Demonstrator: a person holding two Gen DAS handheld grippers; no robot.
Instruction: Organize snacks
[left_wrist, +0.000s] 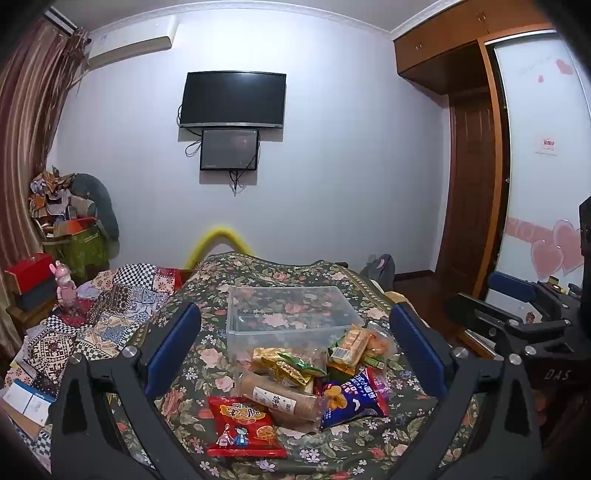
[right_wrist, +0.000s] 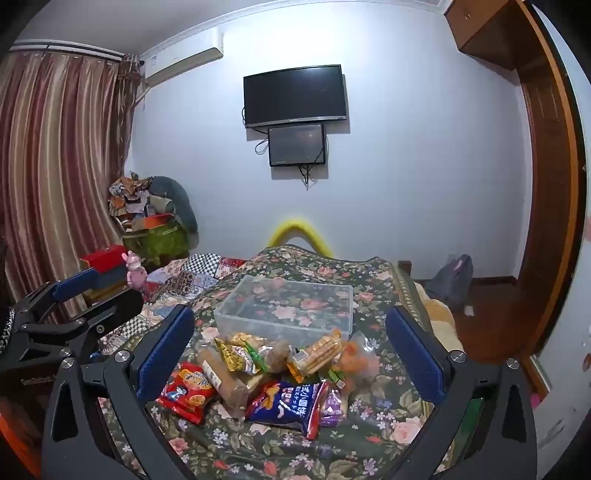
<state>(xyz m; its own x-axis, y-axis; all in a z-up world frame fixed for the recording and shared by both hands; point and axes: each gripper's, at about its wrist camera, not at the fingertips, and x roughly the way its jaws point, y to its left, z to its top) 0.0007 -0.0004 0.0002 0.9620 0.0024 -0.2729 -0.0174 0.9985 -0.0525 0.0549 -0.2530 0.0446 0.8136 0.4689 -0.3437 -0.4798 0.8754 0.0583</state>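
A pile of snack packets lies on a floral bedspread: a red packet (left_wrist: 243, 424) (right_wrist: 186, 389), a blue packet (left_wrist: 352, 398) (right_wrist: 286, 404), a long biscuit sleeve (left_wrist: 279, 398) (right_wrist: 225, 380), a yellow-green packet (left_wrist: 286, 365) (right_wrist: 238, 354) and a cracker pack (left_wrist: 349, 345) (right_wrist: 319, 350). An empty clear plastic box (left_wrist: 291, 314) (right_wrist: 286, 308) stands just behind the pile. My left gripper (left_wrist: 295, 354) is open above the pile. My right gripper (right_wrist: 291, 350) is open above it too. Each gripper shows at the edge of the other's view.
A patchwork quilt (left_wrist: 110, 306) (right_wrist: 184, 280) lies left of the bedspread. A pink toy (left_wrist: 64, 284) (right_wrist: 135, 273) and red box (left_wrist: 29, 273) stand at the left. A wardrobe (left_wrist: 476, 177) and wooden floor are at the right. A TV (left_wrist: 232, 99) hangs on the far wall.
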